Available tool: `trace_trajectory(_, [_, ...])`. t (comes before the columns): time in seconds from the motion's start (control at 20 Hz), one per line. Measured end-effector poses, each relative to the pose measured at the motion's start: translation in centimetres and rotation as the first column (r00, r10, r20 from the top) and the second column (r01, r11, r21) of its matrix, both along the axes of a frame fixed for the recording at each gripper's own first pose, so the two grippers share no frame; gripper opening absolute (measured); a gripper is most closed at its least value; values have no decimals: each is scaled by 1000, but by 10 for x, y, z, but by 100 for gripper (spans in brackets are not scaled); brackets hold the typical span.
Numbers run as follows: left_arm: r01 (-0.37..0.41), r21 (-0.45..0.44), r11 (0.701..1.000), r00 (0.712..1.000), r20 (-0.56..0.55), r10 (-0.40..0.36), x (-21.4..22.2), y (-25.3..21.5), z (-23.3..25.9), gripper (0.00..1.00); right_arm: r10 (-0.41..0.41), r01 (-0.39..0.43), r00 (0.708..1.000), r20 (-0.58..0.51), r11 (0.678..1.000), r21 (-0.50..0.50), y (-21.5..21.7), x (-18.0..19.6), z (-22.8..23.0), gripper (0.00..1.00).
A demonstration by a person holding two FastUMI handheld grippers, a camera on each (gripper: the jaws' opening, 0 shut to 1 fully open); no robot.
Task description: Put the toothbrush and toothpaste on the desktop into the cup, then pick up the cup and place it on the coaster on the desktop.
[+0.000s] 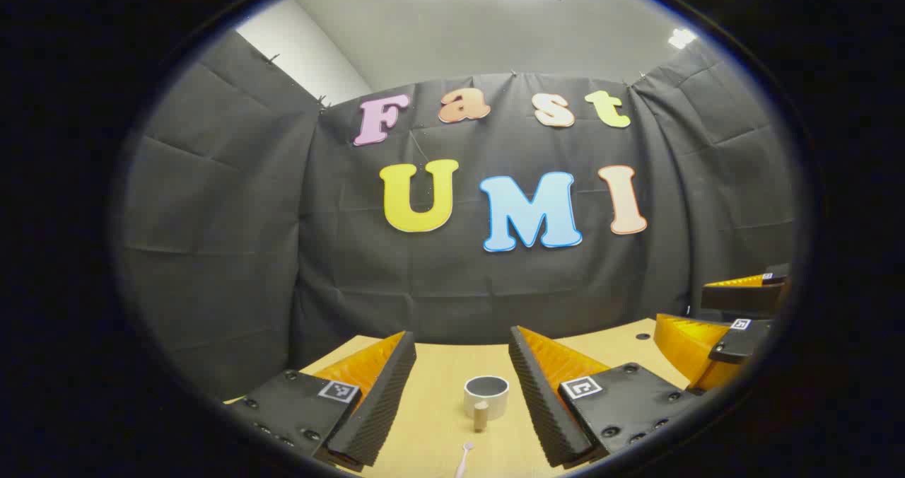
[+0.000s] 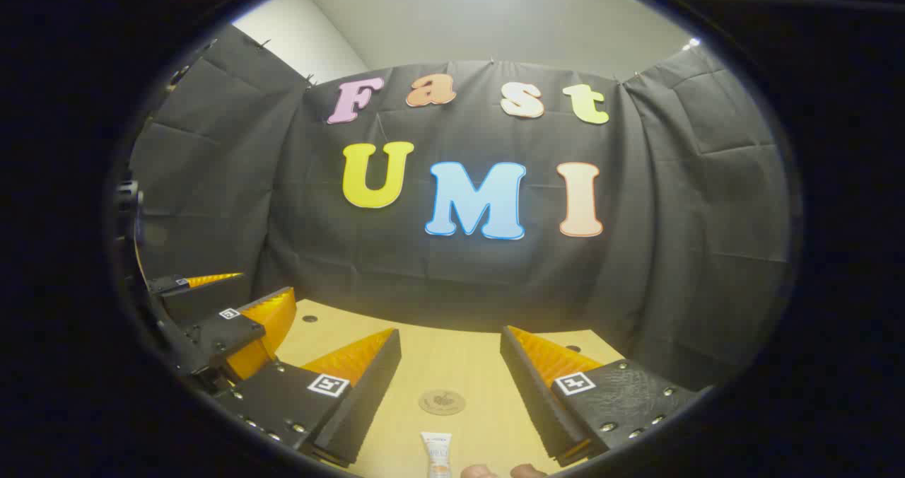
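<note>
My left tool [image 1: 463, 386] hangs with fingers apart above the counter [image 1: 438, 421]; the toothbrush [image 1: 464, 458] lies just short of the cup [image 1: 486, 395]. My right tool [image 2: 449, 386], equally spread, frames the coaster [image 2: 442, 401] and toothpaste [image 2: 438, 454]. I'd descend squarely, gripping mid-handle.

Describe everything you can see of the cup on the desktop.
The cup is a short, round, pale mug with a darker grey inside, and looks like glazed ceramic. A stubby handle juts from its near side, toward the camera. It stands upright and open on the light wooden desktop. Nothing can be seen inside it, though its floor is hidden. In the left gripper view it sits framed between the open fingers of the left gripper, farther off than their tips and untouched. The toothbrush lies nearer the camera, apart from it.
</note>
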State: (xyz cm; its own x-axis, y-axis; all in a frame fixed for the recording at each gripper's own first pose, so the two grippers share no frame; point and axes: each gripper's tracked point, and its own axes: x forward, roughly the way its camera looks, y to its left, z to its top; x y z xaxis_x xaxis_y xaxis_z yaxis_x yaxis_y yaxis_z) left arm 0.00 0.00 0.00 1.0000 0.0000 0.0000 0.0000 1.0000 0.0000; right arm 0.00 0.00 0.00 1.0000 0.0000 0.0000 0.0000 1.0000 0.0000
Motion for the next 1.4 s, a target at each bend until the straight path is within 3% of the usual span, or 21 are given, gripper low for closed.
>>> trace_trajectory(0.75, [17, 5, 1000, 1000, -9, -17, 2, -13, -4, 88, 15, -14, 1000, -26, 999, 34, 0, 2, -2, 90])
trace_trajectory(1.4, [55, -15, 998, 987, -151, -56, 26, -24, -48, 88, 49, -43, 987, -155, 998, 42, 6, 19, -37, 90])
